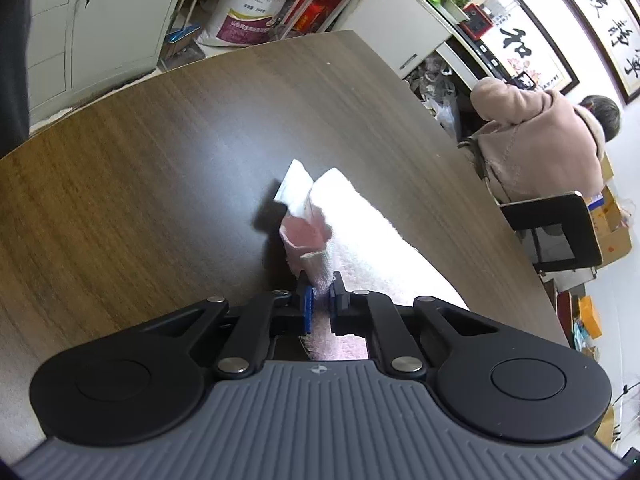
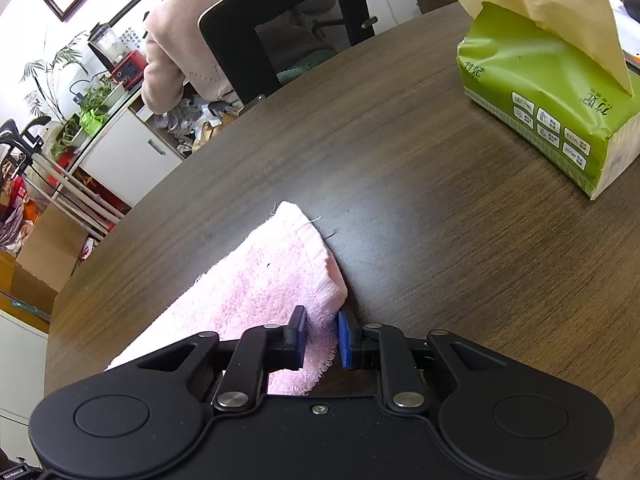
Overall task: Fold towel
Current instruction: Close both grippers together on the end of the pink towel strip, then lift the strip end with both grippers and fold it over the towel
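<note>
A pale pink towel (image 1: 360, 236) lies as a long folded strip on the dark wooden table (image 1: 160, 140). In the left wrist view my left gripper (image 1: 321, 294) is shut on a bunched corner of it, which curls upward with a white label sticking out. In the right wrist view the same towel (image 2: 264, 280) runs off to the left, and my right gripper (image 2: 322, 330) is shut on its near end, blue pads pinching the cloth just above the table (image 2: 400, 160).
A green tissue pack (image 2: 548, 92) stands at the table's right side. A person in a beige coat (image 2: 180, 40) sits on a black mesh chair (image 2: 288, 28) beyond the far edge. Cabinets, plants and boxes line the room behind.
</note>
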Available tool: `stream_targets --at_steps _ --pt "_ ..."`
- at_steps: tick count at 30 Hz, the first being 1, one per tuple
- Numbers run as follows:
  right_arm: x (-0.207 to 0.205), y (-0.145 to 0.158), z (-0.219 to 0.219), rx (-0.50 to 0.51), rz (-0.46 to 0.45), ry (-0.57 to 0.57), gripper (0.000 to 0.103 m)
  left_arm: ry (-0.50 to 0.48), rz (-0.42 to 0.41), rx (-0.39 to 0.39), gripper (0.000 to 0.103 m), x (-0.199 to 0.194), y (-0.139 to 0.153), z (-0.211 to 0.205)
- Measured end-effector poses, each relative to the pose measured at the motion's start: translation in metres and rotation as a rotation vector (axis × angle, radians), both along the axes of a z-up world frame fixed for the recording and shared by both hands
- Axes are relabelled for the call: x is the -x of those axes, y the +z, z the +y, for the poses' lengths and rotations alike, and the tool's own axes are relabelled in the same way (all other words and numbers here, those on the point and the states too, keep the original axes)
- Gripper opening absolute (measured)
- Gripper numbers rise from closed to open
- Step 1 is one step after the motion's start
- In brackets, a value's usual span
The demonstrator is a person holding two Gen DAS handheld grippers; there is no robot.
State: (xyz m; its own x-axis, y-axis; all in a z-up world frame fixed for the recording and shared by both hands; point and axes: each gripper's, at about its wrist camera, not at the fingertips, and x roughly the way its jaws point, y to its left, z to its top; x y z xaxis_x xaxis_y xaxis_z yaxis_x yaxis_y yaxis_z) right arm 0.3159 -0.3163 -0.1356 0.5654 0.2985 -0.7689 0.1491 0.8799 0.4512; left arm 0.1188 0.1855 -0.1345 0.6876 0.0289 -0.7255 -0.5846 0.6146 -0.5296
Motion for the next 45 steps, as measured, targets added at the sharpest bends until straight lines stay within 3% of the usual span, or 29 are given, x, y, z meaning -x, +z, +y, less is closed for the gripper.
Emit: stream_targets --at_steps 9,21,35,45 --pt "0.002 0.011 0.006 0.016 -0.043 0.041 0.013 -0.073 -0.059 -0.054 0.006 -0.014 0.026 -0.013" --pt "0.002 0.052 0.037 -0.041 -0.129 0.156 0.013 -0.135 -0.117 -0.03 0.006 -0.028 0.046 -0.03" --pt "0.009 0.097 0.131 -0.131 -0.165 0.44 0.013 -0.273 -0.188 -0.005 0.006 -0.054 0.07 -0.072" --pt "0.025 0.107 0.184 -0.199 -0.144 0.534 0.013 -0.31 -0.174 -0.026 0.006 -0.047 0.076 -0.076"
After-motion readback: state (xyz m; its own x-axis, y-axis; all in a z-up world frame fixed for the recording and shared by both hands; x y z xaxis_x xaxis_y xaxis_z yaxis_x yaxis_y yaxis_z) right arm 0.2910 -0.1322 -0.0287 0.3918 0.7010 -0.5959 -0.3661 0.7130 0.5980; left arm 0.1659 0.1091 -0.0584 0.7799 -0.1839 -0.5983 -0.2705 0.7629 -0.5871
